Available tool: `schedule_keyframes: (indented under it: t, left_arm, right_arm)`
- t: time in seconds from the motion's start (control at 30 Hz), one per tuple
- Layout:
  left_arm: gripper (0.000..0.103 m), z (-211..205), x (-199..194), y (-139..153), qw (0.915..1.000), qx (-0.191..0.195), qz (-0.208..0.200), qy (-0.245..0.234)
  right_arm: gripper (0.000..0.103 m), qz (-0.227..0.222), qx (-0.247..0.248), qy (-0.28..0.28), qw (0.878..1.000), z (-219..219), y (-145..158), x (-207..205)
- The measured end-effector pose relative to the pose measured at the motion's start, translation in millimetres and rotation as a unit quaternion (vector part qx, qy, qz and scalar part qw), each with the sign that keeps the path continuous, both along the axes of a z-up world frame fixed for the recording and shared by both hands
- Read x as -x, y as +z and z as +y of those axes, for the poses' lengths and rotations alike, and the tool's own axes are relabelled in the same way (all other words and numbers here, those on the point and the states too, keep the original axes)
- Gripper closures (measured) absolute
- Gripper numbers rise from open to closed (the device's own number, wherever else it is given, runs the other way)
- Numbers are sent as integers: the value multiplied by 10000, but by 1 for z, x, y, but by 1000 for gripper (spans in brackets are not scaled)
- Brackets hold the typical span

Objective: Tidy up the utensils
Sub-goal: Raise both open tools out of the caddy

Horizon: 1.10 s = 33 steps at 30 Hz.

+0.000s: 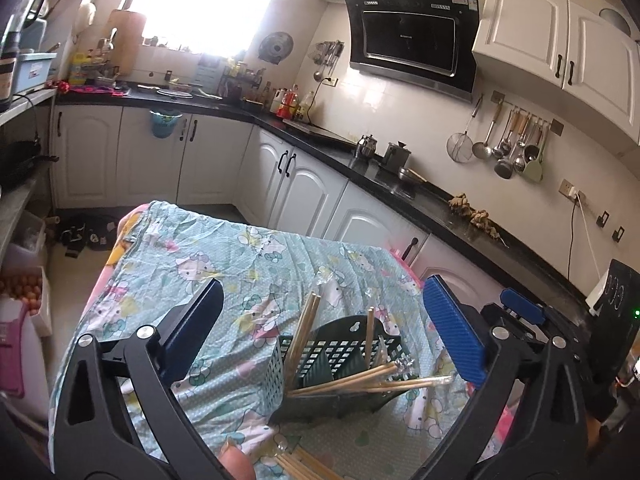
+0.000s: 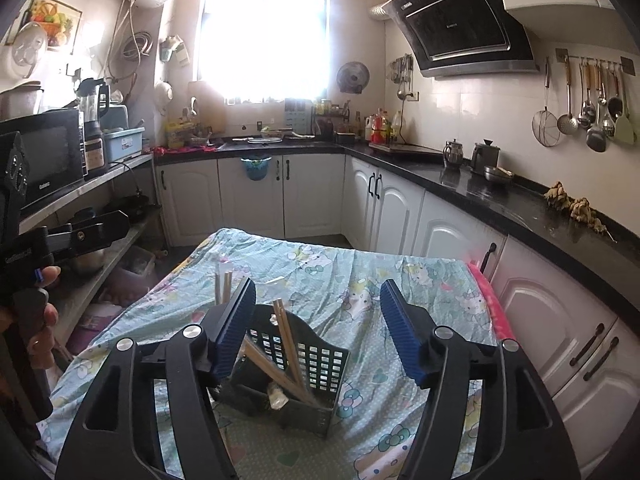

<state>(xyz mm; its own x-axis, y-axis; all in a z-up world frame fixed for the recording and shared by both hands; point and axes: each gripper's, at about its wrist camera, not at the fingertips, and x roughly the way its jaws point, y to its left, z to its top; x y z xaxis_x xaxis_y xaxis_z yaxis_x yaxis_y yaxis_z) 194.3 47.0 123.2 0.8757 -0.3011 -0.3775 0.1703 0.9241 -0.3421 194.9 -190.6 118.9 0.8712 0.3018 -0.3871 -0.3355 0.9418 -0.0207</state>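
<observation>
dark green slotted utensil holder (image 1: 340,364) stands upright on the cartoon-print cloth (image 1: 192,256) over the table. wooden chopsticks (image 1: 304,330) inside, some near upright leaning on the left wall, tips up, others tipped low, long axis pointing right over the rim. more chopsticks lie on the cloth near the bottom edge. left gripper (image 1: 320,328) wide open, empty. right gripper (image 2: 318,332) parted, empty, holder below between its blue pads.

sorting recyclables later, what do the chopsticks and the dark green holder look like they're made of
Chopsticks: probably bamboo or wood, going by the pale tan, matte, unpainted look.
Dark green holder: likely molded plastic, with a uniform colour, thin walls and a regular grid of holes; a dull finish.
</observation>
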Motion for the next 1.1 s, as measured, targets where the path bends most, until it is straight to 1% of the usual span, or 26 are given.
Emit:
schedule_keyframes:
  t: [0.3,0.5,0.87,1.1]
  left_arm:
    - [11,1,15,-3,10000,8,24,-26]
    - [11,-1,28,-9,9999,-47,68,-60]
    - [11,-3,49,-30,9995,-149,256,-94]
    - [11,-5,53,-48,9986,-232,470,-65]
  right_arm:
    - [37,-95,-15,157,9998,-1,6,24]
    - [37,-101,9,289,9995,-1,2,42]
    - [37,64,115,534,9985,4,-17,68]
    - [37,220,235,706,9970,12,-35,81]
